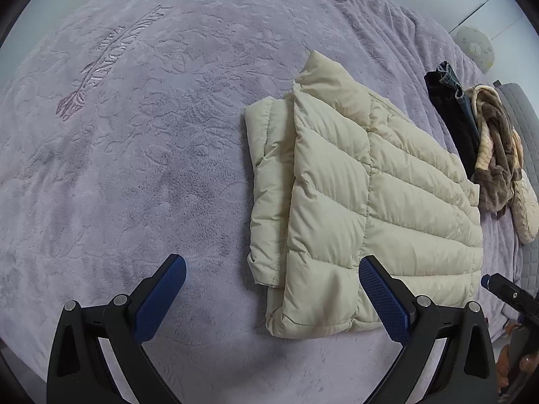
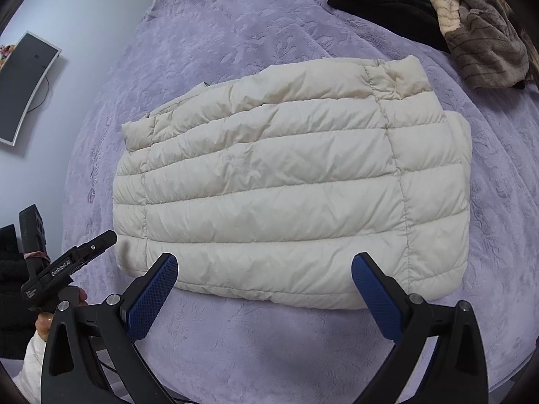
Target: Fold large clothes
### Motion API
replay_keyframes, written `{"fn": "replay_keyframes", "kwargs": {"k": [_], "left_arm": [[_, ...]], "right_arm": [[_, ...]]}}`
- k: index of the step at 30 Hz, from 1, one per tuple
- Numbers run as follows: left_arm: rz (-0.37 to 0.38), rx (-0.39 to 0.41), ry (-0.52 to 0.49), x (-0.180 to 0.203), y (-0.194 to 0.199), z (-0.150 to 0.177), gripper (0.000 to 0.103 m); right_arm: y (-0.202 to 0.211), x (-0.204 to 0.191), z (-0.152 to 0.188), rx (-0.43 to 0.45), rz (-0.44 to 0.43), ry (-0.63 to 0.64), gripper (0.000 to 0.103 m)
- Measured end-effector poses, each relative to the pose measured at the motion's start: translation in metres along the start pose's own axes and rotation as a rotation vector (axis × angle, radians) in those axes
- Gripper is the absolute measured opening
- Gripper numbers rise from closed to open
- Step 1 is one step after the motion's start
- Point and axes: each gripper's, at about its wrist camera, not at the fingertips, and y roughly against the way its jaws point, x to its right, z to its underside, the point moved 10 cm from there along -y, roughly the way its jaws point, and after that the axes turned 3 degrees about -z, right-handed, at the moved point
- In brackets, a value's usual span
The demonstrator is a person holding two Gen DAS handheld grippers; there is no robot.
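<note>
While both grippers hang empty over the bed, each view reads as follows:

Left wrist view
Left gripper [image 1: 272,271]: fingers spread wide, nothing between the pads, pointing steeply down
Jacket [image 1: 363,198]: cream quilted, folded into a thick block on the purple blanket [image 1: 134,175], lying to the right of centre; its near corner sits just beside the right-hand finger [image 1: 384,299]
Risk: the puffy layers look springy, so the fold may creep open if left unpressed; a finger catching that near corner would drag the top layer off
Open room: wide bare blanket to the left and ahead
Edges: clothes pile [image 1: 485,148] lies close to the jacket's far right side, so little room there; the bed's edge falls away beyond it

Right wrist view
Right gripper [image 2: 264,267]: fingers spread wide, gripping nothing, tips over the jacket's near edge
Jacket [image 2: 286,185]: lies flat, long side across the view, collar end at the upper right
Left gripper [image 2: 84,256]: seen low at the left, just off the jacket's left end
Risk: a careless sweep from either side would nudge the block askew; the task looks near done for this piece, so any new grasp could undo it
Open room: free blanket in front of the jacket and to its right
Edges: clothes pile [image 2: 471,27] at the upper right, apart from the jacket; bed edge runs along the left, near a monitor [image 2: 23,91]
</note>
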Motion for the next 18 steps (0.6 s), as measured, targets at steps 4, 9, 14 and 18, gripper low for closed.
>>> {"fn": "replay_keyframes", "kwargs": {"k": [4,9,14,18], "left_arm": [[-0.004,0.003,-0.003,-0.001,-0.001,-0.003,0.103],[-0.004,0.002,0.0,-0.002,-0.004,-0.006,0.103],[0.013,0.004,-0.003,-0.003,-0.009,-0.009,0.103],[0.06,0.016,0.002,-0.003,-0.01,-0.017,0.103]], "right_arm": [[-0.007,0.0,-0.01,-0.001,0.041,0.026,0.046],[-0.017,-0.005,-0.023,0.005,0.008,0.048,0.024],[-0.029,-0.009,-0.037,0.023,0.009,0.082,0.024],[-0.048,-0.008,-0.044,0.019,0.008,0.088,0.024]]}}
